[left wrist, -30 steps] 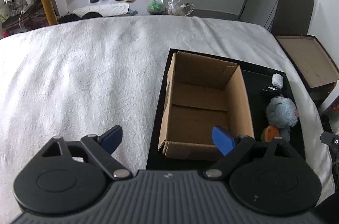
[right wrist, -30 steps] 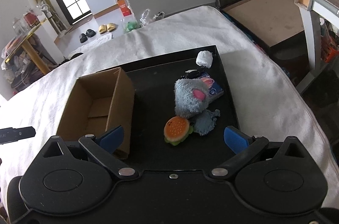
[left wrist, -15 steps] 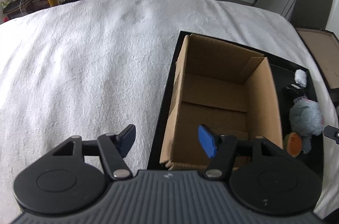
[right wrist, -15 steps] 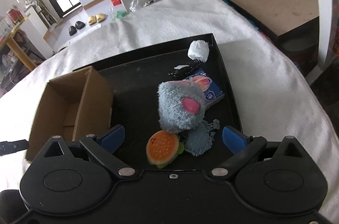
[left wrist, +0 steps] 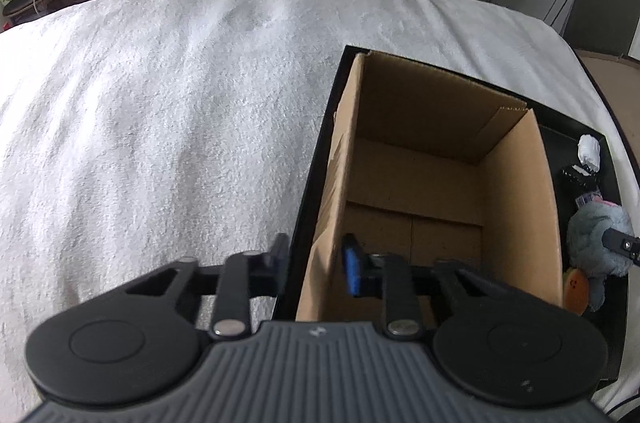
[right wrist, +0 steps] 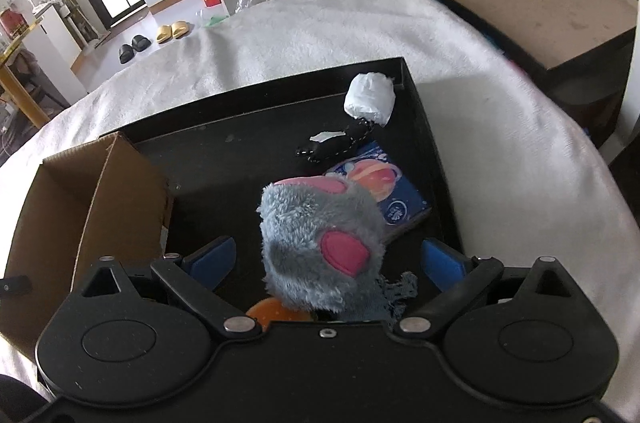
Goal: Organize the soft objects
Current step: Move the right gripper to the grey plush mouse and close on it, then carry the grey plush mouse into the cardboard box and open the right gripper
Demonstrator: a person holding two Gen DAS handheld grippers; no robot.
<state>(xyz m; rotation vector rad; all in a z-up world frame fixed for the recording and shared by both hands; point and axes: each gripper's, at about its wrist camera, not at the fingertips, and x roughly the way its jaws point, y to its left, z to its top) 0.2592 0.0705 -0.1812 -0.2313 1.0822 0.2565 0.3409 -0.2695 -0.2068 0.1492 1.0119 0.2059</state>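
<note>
The right tool [right wrist: 326,259] stands spread around the soft, light grey plush [right wrist: 320,243], best pinched at its fluffy middle.

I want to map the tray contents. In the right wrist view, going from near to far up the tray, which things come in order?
Grey plush toy → blue packet with a planet picture → small black item with a white label → white wrapped bundle.

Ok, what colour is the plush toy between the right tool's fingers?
Grey-blue fur with pink patches; the right wrist view shows it best.
</note>
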